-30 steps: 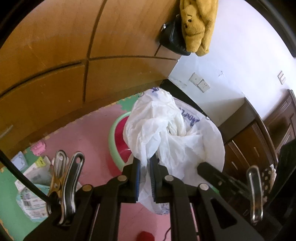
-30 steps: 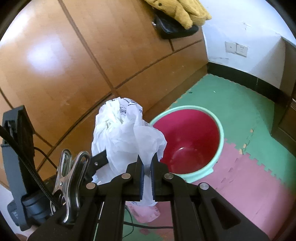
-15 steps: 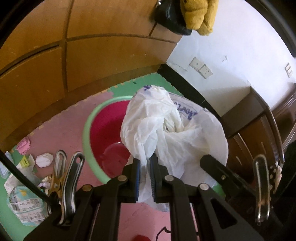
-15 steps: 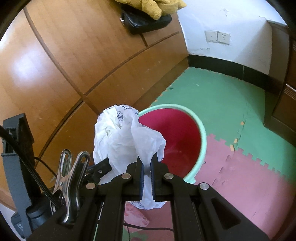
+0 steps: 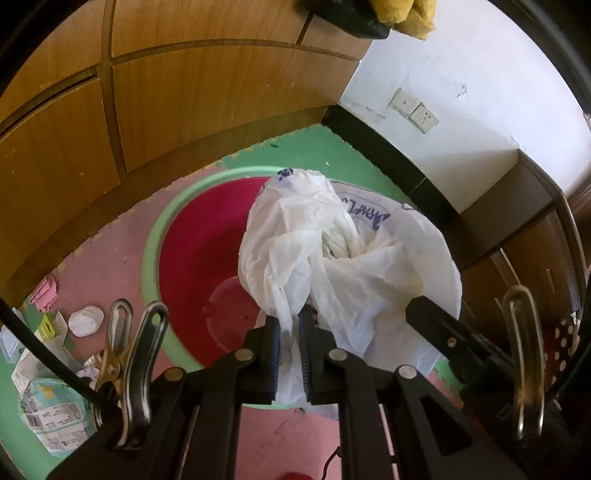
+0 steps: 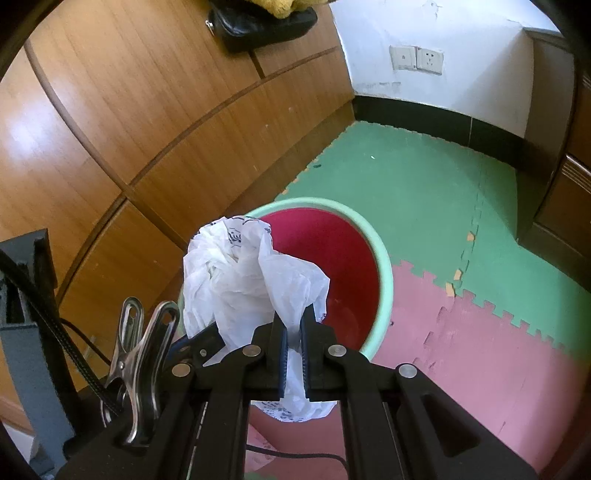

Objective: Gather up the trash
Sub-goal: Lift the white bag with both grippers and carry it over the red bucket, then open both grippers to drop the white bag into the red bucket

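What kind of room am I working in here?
Most likely a room in a home, perhaps a bedroom or playroom: interlocking foam floor mats, a wooden wardrobe-like wall with a black bag hanging on it, and wall sockets.

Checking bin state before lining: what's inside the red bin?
The red bin shows a bare red wall and floor, no trash visible. The white plastic bag, held above by both hand-held grippers, hides its right side.

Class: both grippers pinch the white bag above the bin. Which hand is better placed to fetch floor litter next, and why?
Probably left. The left gripper sees the litter on the mat beside the bin; none shows near the right gripper, which would keep the white bag.
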A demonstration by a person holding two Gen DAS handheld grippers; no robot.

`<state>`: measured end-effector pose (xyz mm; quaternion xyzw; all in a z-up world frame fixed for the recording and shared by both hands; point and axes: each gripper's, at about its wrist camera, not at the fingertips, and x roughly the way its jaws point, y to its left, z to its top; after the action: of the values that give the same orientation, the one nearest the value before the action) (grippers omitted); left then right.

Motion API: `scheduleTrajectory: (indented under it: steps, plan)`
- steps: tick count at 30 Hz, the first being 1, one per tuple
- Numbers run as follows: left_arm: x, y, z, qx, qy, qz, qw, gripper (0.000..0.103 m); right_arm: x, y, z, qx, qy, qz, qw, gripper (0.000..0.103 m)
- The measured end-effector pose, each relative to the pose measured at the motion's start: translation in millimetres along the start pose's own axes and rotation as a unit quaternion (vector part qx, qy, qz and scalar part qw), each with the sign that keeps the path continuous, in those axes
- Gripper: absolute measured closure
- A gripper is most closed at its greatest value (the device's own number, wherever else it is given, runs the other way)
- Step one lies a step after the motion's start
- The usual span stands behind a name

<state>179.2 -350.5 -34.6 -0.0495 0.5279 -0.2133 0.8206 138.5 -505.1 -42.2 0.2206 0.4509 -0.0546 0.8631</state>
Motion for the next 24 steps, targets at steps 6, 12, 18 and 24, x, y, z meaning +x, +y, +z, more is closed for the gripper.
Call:
scheduleTrajectory:
  steps: [6,12,18,24]
  plan:
    - [10.8,-6.6,2.4,0.009,0.006,0.001,0.9999,0.094,8.5,-11.8,-0.6,0.01,0.005,-0.011,1.0,0.096]
    - [18.8,-7.4,1.1,0.014,0.011,0.009,0.9998,0.092,16.7,-20.8,-1.4,0.024,0.013,-0.013,1.0,0.096]
    - [21.7,-3.5,3.6,-0.006,0.015,0.016,0.9997,0.077,18.2,-22.0,0.5,0.027,0.018,-0.013,0.999,0.094]
    - [18.8,0.2,5.0,-0.014,0.01,0.024,0.9996,0.068,14.9,-24.4,2.4,0.031,0.006,-0.023,0.999,0.082]
